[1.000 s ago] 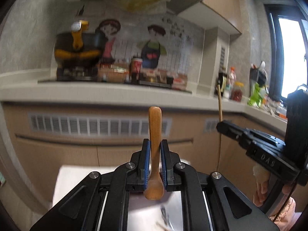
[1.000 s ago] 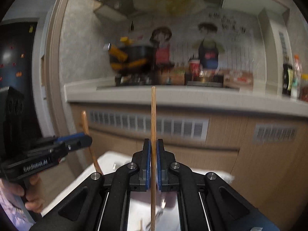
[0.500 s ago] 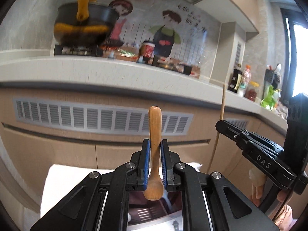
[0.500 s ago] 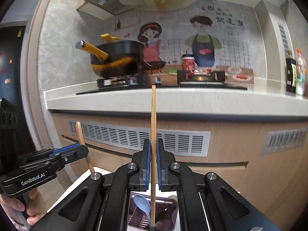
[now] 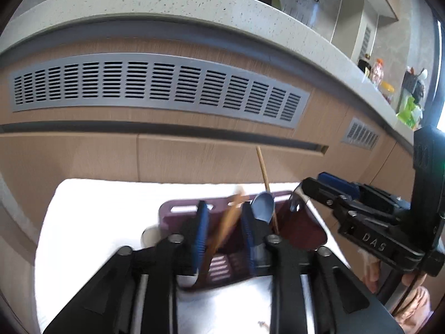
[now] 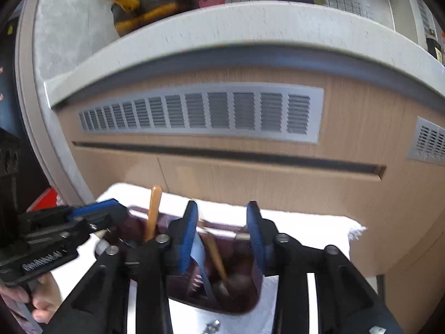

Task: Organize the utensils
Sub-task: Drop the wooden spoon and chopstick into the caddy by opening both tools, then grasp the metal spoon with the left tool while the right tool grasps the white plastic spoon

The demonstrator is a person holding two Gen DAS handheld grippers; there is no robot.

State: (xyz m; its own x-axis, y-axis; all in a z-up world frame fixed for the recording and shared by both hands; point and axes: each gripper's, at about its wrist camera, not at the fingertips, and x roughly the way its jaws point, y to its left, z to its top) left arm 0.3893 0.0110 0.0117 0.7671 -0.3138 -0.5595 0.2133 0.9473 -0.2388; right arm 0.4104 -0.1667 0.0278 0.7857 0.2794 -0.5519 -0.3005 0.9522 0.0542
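A dark purple utensil holder (image 5: 301, 232) stands on a white cloth (image 5: 91, 217); it also shows in the right wrist view (image 6: 239, 292). My left gripper (image 5: 224, 232) is open just above it. A wooden spoon (image 5: 225, 226), blurred, leans loose between its jaws, down into the holder. A blue spoon (image 5: 262, 206) and a thin wooden chopstick (image 5: 265, 178) stand in the holder. My right gripper (image 6: 225, 236) is open over the holder, with the chopstick (image 6: 215, 253) and the blue spoon (image 6: 198, 253) below it. The wooden spoon handle (image 6: 153, 211) sticks up on the left.
A wooden cabinet front with grey vent grilles (image 5: 155, 83) rises just behind the cloth, under a pale counter edge (image 5: 167, 5). A black pot with yellow handles (image 6: 155, 2) sits on the counter. Small metal bits (image 6: 211, 327) lie on the cloth.
Both grippers dropped down to the holder and opened. The wooden spoon left the left jaws and the chopstick left the right jaws; both now stand in the holder.
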